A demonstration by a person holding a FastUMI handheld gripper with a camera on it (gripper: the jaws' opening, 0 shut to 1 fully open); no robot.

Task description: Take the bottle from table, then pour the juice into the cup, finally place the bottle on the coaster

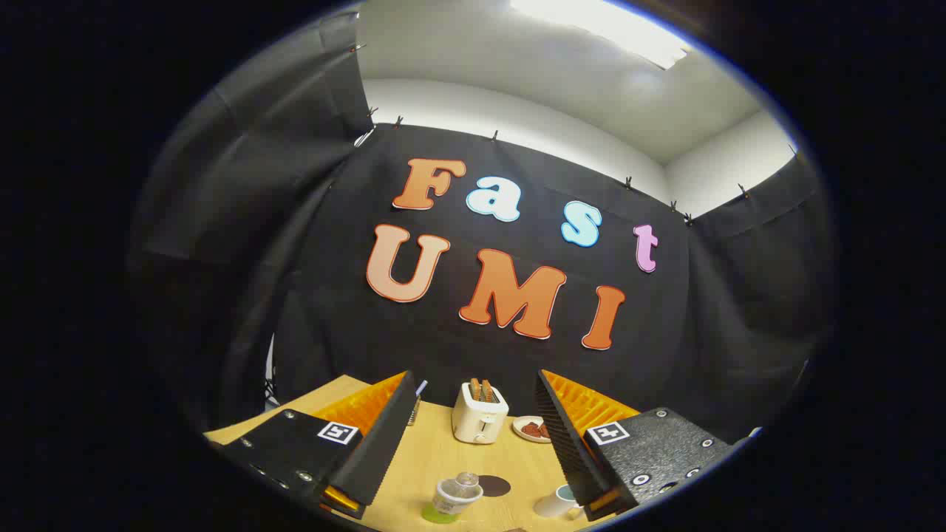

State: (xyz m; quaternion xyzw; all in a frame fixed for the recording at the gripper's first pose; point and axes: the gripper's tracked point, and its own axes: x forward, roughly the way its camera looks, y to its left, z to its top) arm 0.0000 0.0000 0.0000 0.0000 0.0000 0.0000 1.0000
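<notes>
A: What are the fingers doing?

B: The gripper (473, 436) has its two ribbed fingers (384, 436) spread wide apart, with nothing between them but open air above the table (429, 451). Each finger is a flat wedge with a fine sawtooth face.

A: And the bottle?

B: The bottle (458, 493) is a clear plastic one with a pale label band round it, seen from above. It stands upright near the front edge of the table, below and between the fingers, and touches neither of them. Its base sits on a round, flat, lime-green coaster (436, 515).

A: Anything next to it?

B: Just beside it, toward the far edge, lies a dark round disc (495, 485), flat on the wood. The cup (558, 502) is a white mug with a handle and a bluish inside, close to the right finger's base near the front edge.

A: Farther back?

B: A cream, boxy toaster (480, 414) with rounded corners stands near the far edge, with two brown slices poking from its slots. To its right a small white plate (533, 429) holds something reddish-brown. The tabletop is smooth, light wood grain.
</notes>
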